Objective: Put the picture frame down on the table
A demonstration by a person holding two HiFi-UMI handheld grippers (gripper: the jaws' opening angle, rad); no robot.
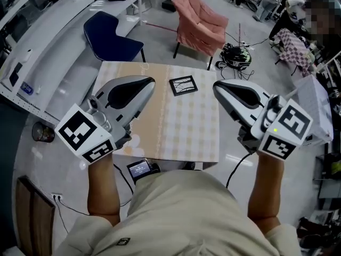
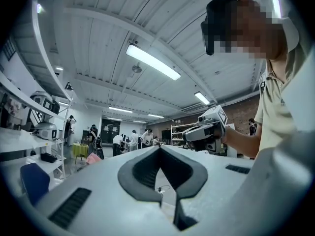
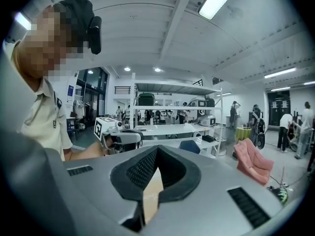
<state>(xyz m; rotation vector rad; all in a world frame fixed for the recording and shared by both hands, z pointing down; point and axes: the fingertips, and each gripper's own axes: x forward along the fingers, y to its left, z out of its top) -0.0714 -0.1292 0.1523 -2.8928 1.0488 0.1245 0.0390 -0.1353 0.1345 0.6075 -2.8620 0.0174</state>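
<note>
jaws pressed together on the white left gripper point(image 1: 151, 82), tips meeting, nothing pinched between. same story on the white right gripper point(image 1: 217, 86): closed and empty, just a sliver of beige tabletop showing through the slot under the tips. both hovering over the table, one to each side, noses pointing away from the body.

out between the two noses and a touch farther on: small black square picture frame point(image 1: 183, 85), lying flat on the pale checked table point(image 1: 176, 137), touching neither gripper. down already, by the look of it, so probably little left to do but clear off.

trouble from here? a careless swing of either nose into the frame, and off it slides across the smooth cloth. closer to the far edge than the near one, so not much room to spare. also worth watching: black cable point(image 1: 237, 167) trailing under the right gripper, free to snag the near table corner.

around the table: dark blue chair point(image 1: 113, 36) at the far left corner, pink-draped chair point(image 1: 200, 23) beyond the far edge, tangle of black gear and wires point(image 1: 234, 57) on the floor beside it, long white shelf point(image 1: 48, 31) down the left. nothing between grippers and frame.
</note>
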